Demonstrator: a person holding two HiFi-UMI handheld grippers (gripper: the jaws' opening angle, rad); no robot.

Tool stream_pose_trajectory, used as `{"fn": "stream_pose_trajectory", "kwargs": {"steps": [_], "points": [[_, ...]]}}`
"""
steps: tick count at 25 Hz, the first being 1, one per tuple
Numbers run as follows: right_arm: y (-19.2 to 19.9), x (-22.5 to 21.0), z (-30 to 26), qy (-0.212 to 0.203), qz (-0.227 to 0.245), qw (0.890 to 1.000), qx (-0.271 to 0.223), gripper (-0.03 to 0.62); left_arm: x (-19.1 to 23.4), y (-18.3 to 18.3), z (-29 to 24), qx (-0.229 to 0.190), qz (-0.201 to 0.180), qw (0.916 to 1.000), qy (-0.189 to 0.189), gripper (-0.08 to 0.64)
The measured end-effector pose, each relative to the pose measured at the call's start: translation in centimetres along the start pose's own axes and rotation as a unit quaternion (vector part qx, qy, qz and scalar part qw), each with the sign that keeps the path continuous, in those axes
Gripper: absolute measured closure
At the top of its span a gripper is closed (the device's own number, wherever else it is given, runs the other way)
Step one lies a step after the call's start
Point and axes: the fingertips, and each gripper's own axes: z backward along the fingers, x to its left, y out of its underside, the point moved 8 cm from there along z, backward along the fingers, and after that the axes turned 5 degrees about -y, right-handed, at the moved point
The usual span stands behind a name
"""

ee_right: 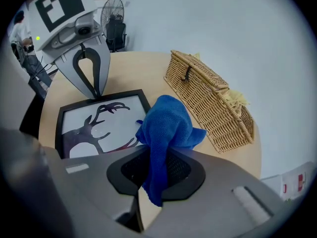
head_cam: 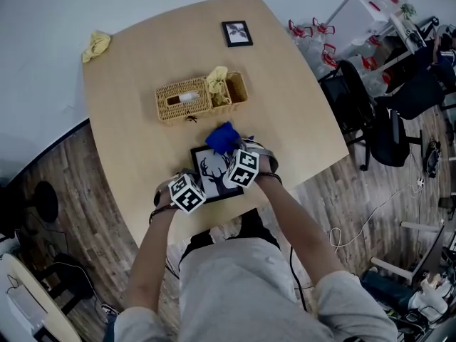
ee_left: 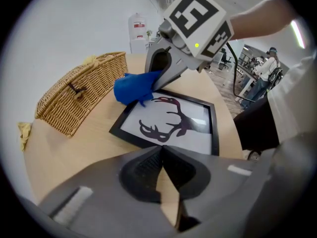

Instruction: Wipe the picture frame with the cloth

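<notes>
Two picture frames showed, small frame (head_cam: 237, 33) upper centre and deer frame (head_cam: 211, 171) lower centre with long axis roughly vertical, antlers up, plus one wicker basket (head_cam: 185, 100) and one blue cloth (ee_right: 166, 123) pinched in the right gripper (ee_right: 153, 156), while the left gripper (ee_left: 161, 151) had its jaws together, empty.

- Table (head_cam: 142, 55): one.
- Picture frames: two. A large deer frame (head_cam: 211, 171) at the near edge and a small frame (head_cam: 237, 33) at the far edge.
- Cloths: three. One blue cloth (head_cam: 223, 138), one yellow cloth (head_cam: 96, 45) on the far left corner, and a second yellow cloth (head_cam: 218, 83) at the basket's open end.
- Wicker basket (head_cam: 184, 100): one, as far as can be told.
- Grippers: two, the left gripper (ee_left: 161, 151) and the right gripper (ee_right: 154, 157).
- Marker cubes (head_cam: 187, 192): two, one per gripper.
- Office chairs (head_cam: 356, 98): at least two. They overlap, so the exact count is unclear.
</notes>
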Motion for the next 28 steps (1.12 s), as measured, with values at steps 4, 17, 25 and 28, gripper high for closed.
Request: {"fn": "stream_pose_trajectory", "kwargs": {"steps": [4,17,25,28], "points": [[0.5,0.8,0.3,-0.001,-0.006,1.000,-0.003,0.541,0.0,0.0,0.0,0.000,0.001,1.0000,-0.001,0.506],[2.1,4.8,1.6,-0.017,-0.003,1.000,-0.023,0.541,0.0,0.0,-0.1,0.006,-0.002,1.0000,0.004,0.506],[3.1,7.6,2.5,-0.033,-0.009,0.999,-0.033,0.541,0.1,-0.3,0.1,0.000,0.000,1.0000,0.005,0.506],[3.7,8.6,2.9,-0.042,-0.017,0.998,-0.039,0.540,0.0,-0.1,0.0,0.002,-0.001,1.0000,0.004,0.506]]}}
